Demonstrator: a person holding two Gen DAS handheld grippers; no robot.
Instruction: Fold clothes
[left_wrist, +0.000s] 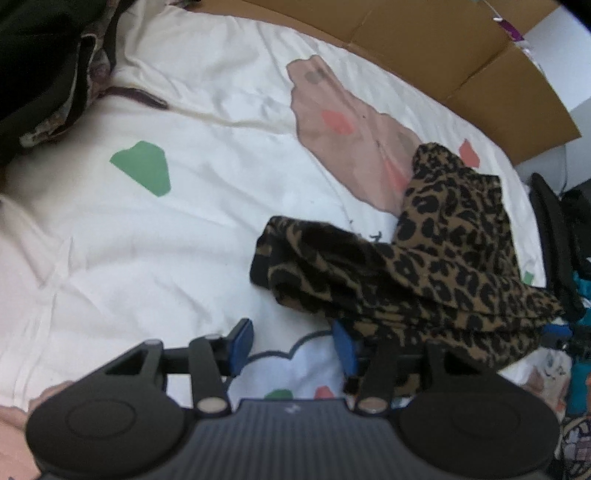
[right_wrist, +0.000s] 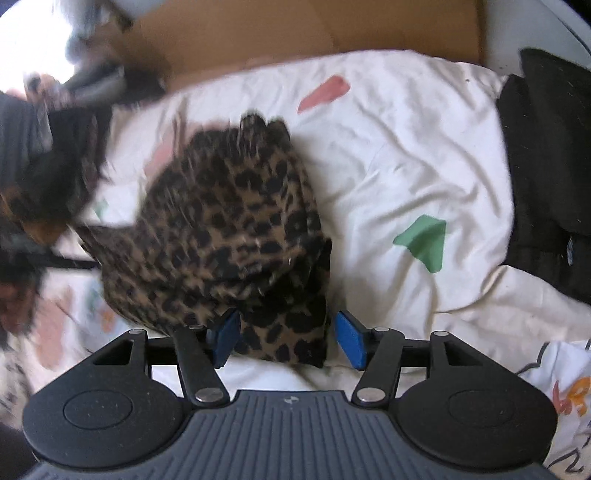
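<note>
A leopard-print garment (left_wrist: 436, 266) lies bunched on the white bedsheet (left_wrist: 147, 240), right of centre in the left wrist view. My left gripper (left_wrist: 293, 345) is open; its right finger touches the garment's near edge and part of the cloth drapes over that side. In the right wrist view the same garment (right_wrist: 229, 229) is a blurred heap right in front. My right gripper (right_wrist: 288, 341) is open, and a fold of the garment lies between its blue pads (right_wrist: 351, 339) without being clamped.
The sheet (right_wrist: 406, 155) carries green, red and pink patches. Brown cardboard (left_wrist: 443, 48) lines the far side of the bed. Dark clothes (left_wrist: 40, 66) lie at the far left, a black item (right_wrist: 546, 177) at the right, and a black chair (left_wrist: 554, 229) stands beside the bed.
</note>
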